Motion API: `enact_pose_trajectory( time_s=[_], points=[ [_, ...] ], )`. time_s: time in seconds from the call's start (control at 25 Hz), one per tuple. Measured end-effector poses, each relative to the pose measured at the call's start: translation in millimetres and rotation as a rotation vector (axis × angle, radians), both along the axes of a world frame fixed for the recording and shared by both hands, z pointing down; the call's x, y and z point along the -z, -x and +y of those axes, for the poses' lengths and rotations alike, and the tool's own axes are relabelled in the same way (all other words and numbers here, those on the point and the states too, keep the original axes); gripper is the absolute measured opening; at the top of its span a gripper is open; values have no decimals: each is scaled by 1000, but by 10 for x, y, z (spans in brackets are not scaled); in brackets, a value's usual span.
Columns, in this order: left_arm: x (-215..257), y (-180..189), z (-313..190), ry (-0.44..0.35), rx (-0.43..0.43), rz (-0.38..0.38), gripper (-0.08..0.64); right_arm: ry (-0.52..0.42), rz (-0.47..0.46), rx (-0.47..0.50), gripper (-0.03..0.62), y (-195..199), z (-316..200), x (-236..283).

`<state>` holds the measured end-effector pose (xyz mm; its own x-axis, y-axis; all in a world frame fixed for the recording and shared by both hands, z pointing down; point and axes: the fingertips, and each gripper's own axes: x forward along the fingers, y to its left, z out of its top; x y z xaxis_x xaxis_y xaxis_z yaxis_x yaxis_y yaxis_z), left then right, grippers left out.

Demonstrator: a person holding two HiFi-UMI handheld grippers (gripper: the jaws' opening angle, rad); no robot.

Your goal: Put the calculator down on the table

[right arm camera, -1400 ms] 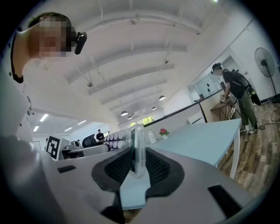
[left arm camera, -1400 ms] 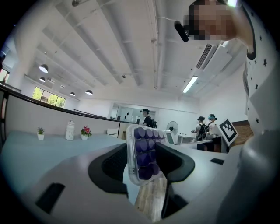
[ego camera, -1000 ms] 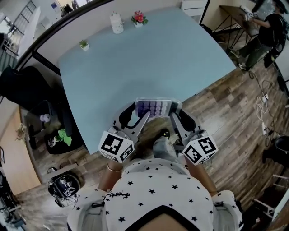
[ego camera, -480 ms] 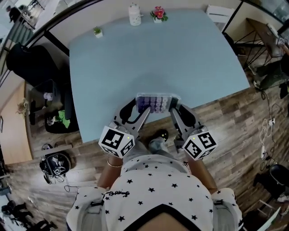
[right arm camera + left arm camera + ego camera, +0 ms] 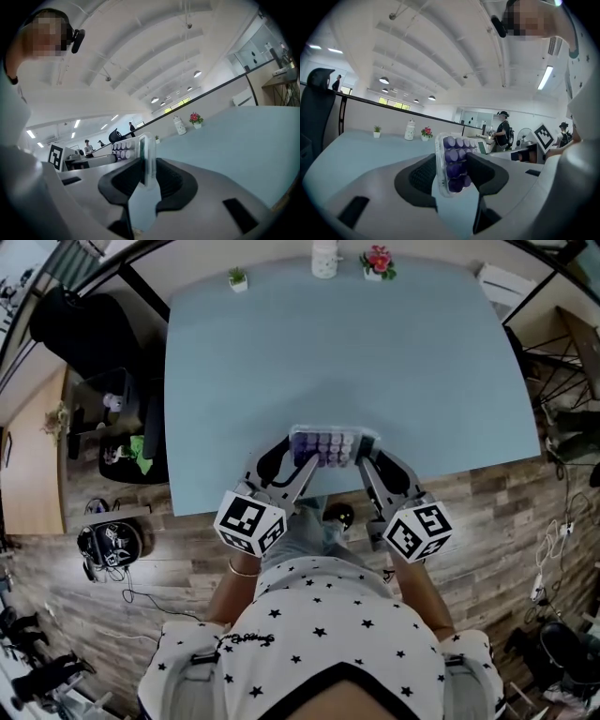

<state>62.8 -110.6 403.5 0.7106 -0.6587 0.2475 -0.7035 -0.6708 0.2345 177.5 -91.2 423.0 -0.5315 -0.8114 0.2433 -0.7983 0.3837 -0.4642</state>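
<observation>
The calculator [image 5: 330, 444] hangs just over the bench's [image 5: 375, 352] near edge, its left end clamped in the left gripper's [image 5: 298, 459] jaws and its right end in the right gripper's [image 5: 364, 461] jaws. It would be best carried a little farther in and lowered level until flat, and only then should both jaws part together. Open room lies ahead, with only a jar [image 5: 324, 257], flowers [image 5: 377, 261] and a plant [image 5: 237, 277] lining the far edge.

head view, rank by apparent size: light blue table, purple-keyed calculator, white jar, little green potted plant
1. light blue table
2. purple-keyed calculator
3. white jar, cut off at top
4. little green potted plant
Jar and plant are far off, so true sizes stay unsure.
</observation>
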Motion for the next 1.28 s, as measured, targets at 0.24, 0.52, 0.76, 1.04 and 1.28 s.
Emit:
enact_pose_trajectory(
  time_s=[0.24, 0.52, 0.76, 1.04, 1.28],
  points=[
    [-198, 117, -263, 53, 32, 16, 219, 42, 14, 28, 92, 110, -285, -160],
    [-447, 256, -539, 122, 45, 17, 219, 100, 27, 42, 92, 249, -568, -393],
    [-675, 369, -729, 172, 56, 6, 219, 150, 52, 57, 94, 362, -771, -598],
    [-927, 444, -903, 222, 57, -40, 219, 205, 92, 88, 94, 448, -954, -820],
    [-1124, 442, -955, 276, 57, -69, 219, 248, 113, 95, 95, 449, -1009, -996]
  ],
)
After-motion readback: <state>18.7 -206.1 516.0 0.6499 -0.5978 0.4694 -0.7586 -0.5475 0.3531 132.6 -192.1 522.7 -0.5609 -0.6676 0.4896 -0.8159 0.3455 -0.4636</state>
